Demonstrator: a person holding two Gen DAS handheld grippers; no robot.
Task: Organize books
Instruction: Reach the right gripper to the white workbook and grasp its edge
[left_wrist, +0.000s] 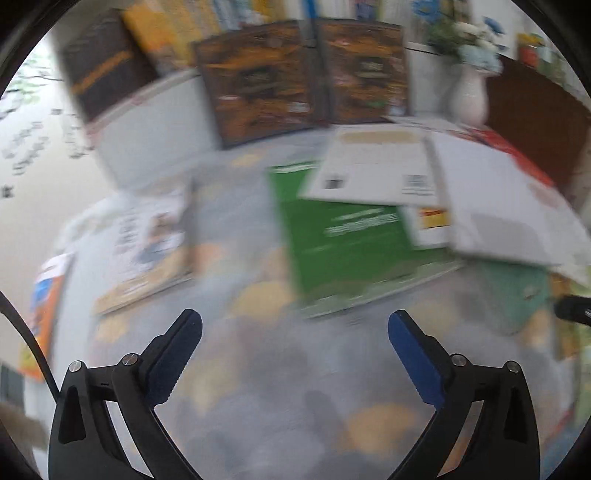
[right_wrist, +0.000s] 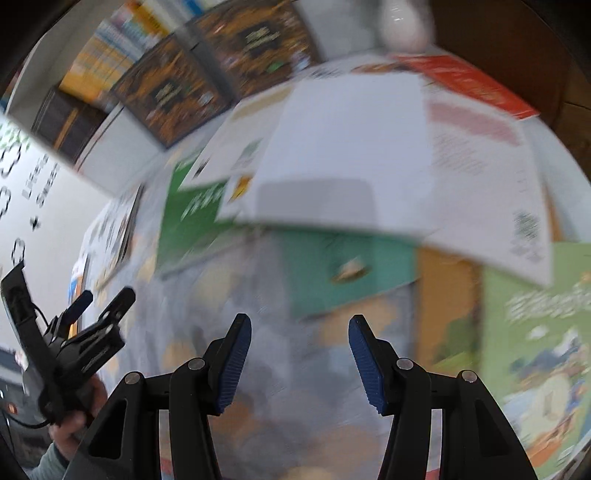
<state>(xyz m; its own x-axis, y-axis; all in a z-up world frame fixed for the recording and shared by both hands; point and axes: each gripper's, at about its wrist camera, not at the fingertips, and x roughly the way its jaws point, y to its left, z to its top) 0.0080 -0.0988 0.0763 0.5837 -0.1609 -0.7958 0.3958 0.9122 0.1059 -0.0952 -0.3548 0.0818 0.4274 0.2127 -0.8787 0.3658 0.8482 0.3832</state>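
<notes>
Both views are blurred by motion. Several books lie scattered on a patterned tablecloth (left_wrist: 258, 387). A green book (left_wrist: 343, 240) lies in the middle, partly under a white book (left_wrist: 373, 166) and a larger white book (left_wrist: 498, 199). A teal book (right_wrist: 347, 269) and a light green picture book (right_wrist: 535, 339) lie nearer the right gripper. My left gripper (left_wrist: 295, 325) is open and empty above the cloth, short of the green book. My right gripper (right_wrist: 300, 328) is open and empty, just short of the teal book. The left gripper also shows in the right wrist view (right_wrist: 107, 301).
Two brown-orange books (left_wrist: 258, 81) stand upright at the back, with more books behind them. A white vase (left_wrist: 469, 96) with flowers stands at the back right. A book with a pale cover (left_wrist: 147, 243) and an orange-edged one (left_wrist: 44, 306) lie at the left.
</notes>
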